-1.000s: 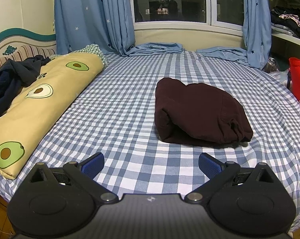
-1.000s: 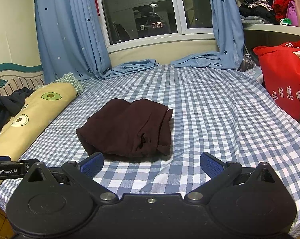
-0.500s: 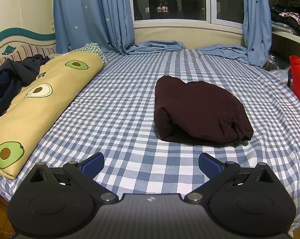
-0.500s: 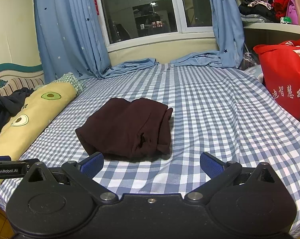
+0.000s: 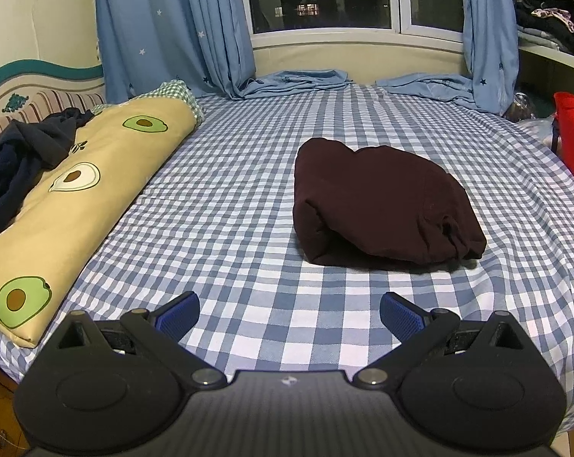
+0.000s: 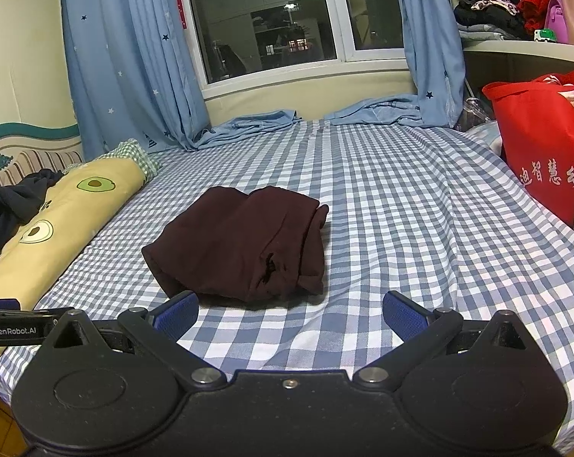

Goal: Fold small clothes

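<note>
The left black hand-held gripper point(image 5: 289, 308) and the right black hand-held gripper point(image 6: 290, 309) each have two blue ribbed finger pads point(image 5: 178, 311) spread wide apart with nothing between them, and both are above the near edge of the one blue-and-white checked bed sheet point(image 5: 230, 190). One dark maroon soft cloth garment point(image 5: 382, 205), folded into a thick rounded bundle, lies in the middle of the sheet, apart from both grippers. On the left lies one long yellow avocado-print pillow point(image 5: 77, 198) with one crumpled dark navy garment point(image 5: 16, 160) partly on it, two light blue star curtains point(image 6: 134, 57) hang at the window, and one red fabric bag point(image 6: 538, 144) stands at the right.
</note>
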A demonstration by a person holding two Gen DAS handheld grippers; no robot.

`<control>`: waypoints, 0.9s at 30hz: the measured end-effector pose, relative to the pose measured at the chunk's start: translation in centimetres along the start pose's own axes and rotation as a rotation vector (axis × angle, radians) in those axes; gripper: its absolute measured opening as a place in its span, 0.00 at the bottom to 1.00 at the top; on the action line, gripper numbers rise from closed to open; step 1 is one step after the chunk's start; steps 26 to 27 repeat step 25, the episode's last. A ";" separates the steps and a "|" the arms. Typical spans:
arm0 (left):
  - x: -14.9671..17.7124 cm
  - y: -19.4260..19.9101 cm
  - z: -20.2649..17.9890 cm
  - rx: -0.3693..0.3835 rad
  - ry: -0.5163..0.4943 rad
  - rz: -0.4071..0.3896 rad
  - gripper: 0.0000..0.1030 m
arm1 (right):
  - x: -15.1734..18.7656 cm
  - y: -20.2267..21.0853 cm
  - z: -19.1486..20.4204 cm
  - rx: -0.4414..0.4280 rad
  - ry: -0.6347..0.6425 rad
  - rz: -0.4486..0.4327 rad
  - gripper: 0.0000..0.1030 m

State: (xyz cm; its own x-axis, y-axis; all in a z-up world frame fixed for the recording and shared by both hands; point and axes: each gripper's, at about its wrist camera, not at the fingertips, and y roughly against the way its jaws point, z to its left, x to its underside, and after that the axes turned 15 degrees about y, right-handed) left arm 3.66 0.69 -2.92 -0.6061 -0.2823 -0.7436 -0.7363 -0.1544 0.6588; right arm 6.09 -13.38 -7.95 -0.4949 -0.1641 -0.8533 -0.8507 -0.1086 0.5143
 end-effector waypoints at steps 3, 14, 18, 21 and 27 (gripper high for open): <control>-0.1 -0.1 0.0 -0.003 -0.003 0.003 0.99 | 0.0 0.0 0.0 0.000 0.002 -0.001 1.00; -0.3 -0.3 0.4 -0.003 -0.012 0.007 0.99 | 0.0 -0.3 0.4 0.000 0.008 0.005 1.00; -0.4 -0.7 0.5 -0.009 -0.011 0.013 0.99 | 0.0 -0.4 0.4 0.001 0.006 0.010 1.00; -0.5 -0.9 0.6 -0.013 -0.013 0.013 0.99 | -0.1 -0.6 0.4 0.000 0.006 0.012 1.00; -0.6 -1.3 0.7 -0.023 -0.017 0.019 0.99 | -0.1 -1.0 0.6 -0.005 0.010 0.020 1.00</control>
